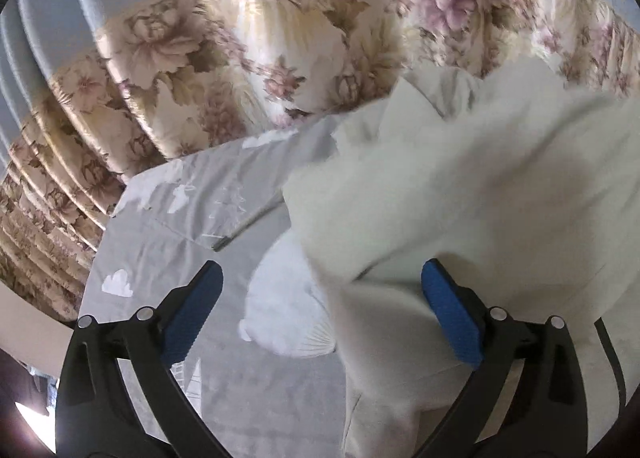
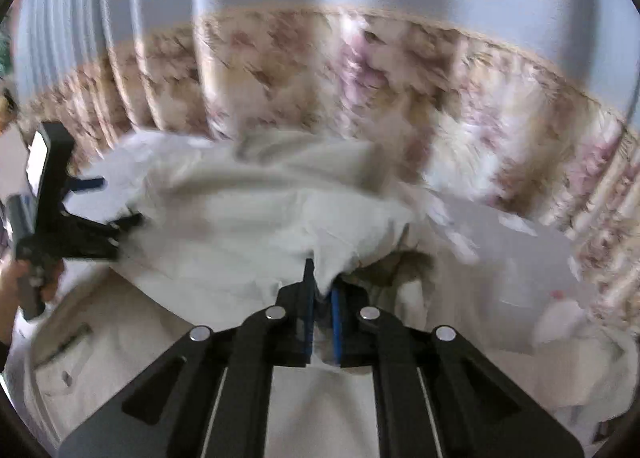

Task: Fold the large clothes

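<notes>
Cream garment on the bed, one claw gripping it

Our right claw (image 2: 322,294) pinches a fold of the cream garment (image 2: 256,226), it seems, though the view is blurred; our left claw (image 1: 320,294) stands wide apart, holding nothing, over the grey bedsheet (image 1: 168,226).

Garment (image 1: 480,186) heaped on bedsheet (image 1: 168,226), curtain (image 1: 280,38) apparently hanging behind, left gripper (image 2: 86,200) at garment's left
</notes>
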The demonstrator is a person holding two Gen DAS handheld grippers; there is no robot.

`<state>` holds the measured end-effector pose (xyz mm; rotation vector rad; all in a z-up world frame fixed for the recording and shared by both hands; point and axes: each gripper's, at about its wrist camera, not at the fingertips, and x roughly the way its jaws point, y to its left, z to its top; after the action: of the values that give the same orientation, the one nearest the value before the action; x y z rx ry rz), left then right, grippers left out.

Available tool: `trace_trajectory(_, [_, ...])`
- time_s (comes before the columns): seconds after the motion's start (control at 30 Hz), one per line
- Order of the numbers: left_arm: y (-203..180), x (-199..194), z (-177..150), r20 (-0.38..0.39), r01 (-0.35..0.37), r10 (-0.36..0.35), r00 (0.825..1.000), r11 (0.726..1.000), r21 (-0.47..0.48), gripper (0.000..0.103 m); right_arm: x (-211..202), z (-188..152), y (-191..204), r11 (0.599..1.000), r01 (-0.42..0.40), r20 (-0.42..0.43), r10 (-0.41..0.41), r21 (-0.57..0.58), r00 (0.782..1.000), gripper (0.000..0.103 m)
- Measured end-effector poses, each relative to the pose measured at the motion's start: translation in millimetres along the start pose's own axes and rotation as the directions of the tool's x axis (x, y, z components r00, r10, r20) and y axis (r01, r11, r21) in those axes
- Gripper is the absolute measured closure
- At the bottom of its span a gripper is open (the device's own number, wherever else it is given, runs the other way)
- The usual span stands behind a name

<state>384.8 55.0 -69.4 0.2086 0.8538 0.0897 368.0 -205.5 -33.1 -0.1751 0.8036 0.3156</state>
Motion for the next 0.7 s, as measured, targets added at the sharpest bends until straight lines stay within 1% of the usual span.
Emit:
trace_trajectory(0.07, [-9.7,12.7,-0.4,-0.026,0.001,0.000,1.000,1.000,0.023,0.003,25.3,-15.7,-25.2,0.998,-0.018,-0.099,0.024,0.065,0.995,0.093])
trace_trajectory(0.1, [-16.3,22.9,-2.3,-0.050,-0.001,0.003,0.999,1.000,0.030,0.003,41.0,-25.3,-32.4,0.997,-0.016,-0.154,0.028,0.075,0.988,0.091])
trace_trajectory(0.13, [-18.4,29.0,-3.6,-0.065,0.003,-0.001,0.998,1.000,0.028,0.003,53.3,-33.5,-36.1,0.998,-0.006,-0.186,0.018,0.068,0.982,0.080])
trace_trajectory(0.17, [-20.4,37.3,-5.3,-0.086,0.024,-0.022,0.996,1.000,0.017,0.003,59.6,-41.0,-38.7,0.999,0.008,-0.174,-0.001,0.044,0.985,0.077])
trace_trajectory(0.2, [-20.2,40.7,-6.0,-0.093,0.035,-0.034,0.995,0.999,0.008,0.003,59.9,-44.8,-40.9,1.000,-0.002,-0.158,0.006,0.030,0.987,0.076])
trace_trajectory(0.23, [-18.3,42.8,-6.5,-0.098,0.046,-0.046,0.994,0.999,-0.005,0.003,56.4,-46.3,-44.4,0.999,-0.022,-0.152,0.029,0.049,0.988,0.076])
trace_trajectory(0.27, [-16.5,42.1,-6.6,-0.100,0.052,-0.053,0.994,0.999,-0.012,0.003,46.5,-45.1,-50.8,0.992,-0.061,-0.144,0.077,0.109,0.987,0.075])
trace_trajectory(0.3, [-13.0,37.2,-6.6,-0.097,0.050,-0.051,0.994,0.999,-0.014,0.003,35.1,-44.2,-58.7,0.984,-0.094,-0.126,0.113,0.150,0.986,0.072])
trace_trajectory(0.33, [-10.2,31.0,-6.9,-0.083,0.039,-0.039,0.996,0.999,-0.008,0.003,19.9,-43.9,-66.8,0.974,-0.127,-0.090,0.145,0.187,0.985,0.072])
trace_trajectory(0.37, [-8.1,25.5,-7.2,-0.068,0.025,-0.025,0.997,1.000,0.000,0.003,-0.5,-43.1,-77.4,0.961,-0.155,-0.037,0.167,0.228,0.985,0.072])
trace_trajectory(0.4, [-4.7,16.7,-7.7,-0.043,0.000,0.000,0.999,1.000,0.010,0.003,-21.0,-43.3,-91.8,0.950,-0.160,0.007,0.164,0.266,0.986,0.071])
trace_trajectory(0.43, [-0.9,9.2,-7.6,-0.023,-0.015,0.016,1.000,1.000,0.014,0.003,-34.2,-43.7,-102.4,0.942,-0.155,0.037,0.151,0.297,0.988,0.068])
trace_trajectory(0.47, [3.8,0.5,-7.6,0.001,-0.028,0.028,1.000,1.000,0.013,0.003,-58.9,-48.2,-126.6,0.926,-0.120,0.082,0.097,0.357,0.992,0.064])
trace_trajectory(0.5, [8.2,-6.2,-7.2,0.023,-0.033,0.032,0.999,0.999,0.012,0.003,-68.4,-49.0,-142.1,0.917,-0.078,0.095,0.044,0.390,0.994,0.062])
trace_trajectory(0.53, [12.4,-14.8,-7.0,0.050,-0.036,0.035,0.998,0.999,0.008,0.003,-80.5,-55.3,-159.9,0.902,-0.011,0.101,-0.036,0.432,0.994,0.058])
trace_trajectory(0.57, [17.3,-22.6,-7.2,0.075,-0.035,0.036,0.997,0.999,-0.002,0.003,-93.8,-65.4,-180.7,0.869,0.063,0.099,-0.127,0.490,0.987,0.052])
trace_trajectory(0.6, [21.9,-25.1,-6.5,0.082,-0.028,0.029,0.996,1.000,-0.009,0.003,-102.8,-76.6,-197.2,0.832,0.098,0.095,-0.178,0.546,0.979,0.050])
trace_trajectory(0.63, [25.3,-27.2,-6.7,0.083,-0.017,0.019,0.996,1.000,-0.020,0.003,-112.0,-93.9,-216.0,0.770,0.138,0.077,-0.236,0.623,0.969,0.050])
trace_trajectory(0.7, [33.0,-28.0,-8.7,0.069,0.012,-0.008,0.998,0.998,-0.063,0.003,-118.7,-115.5,-233.4,0.699,0.176,0.052,-0.292,0.693,0.955,0.045])
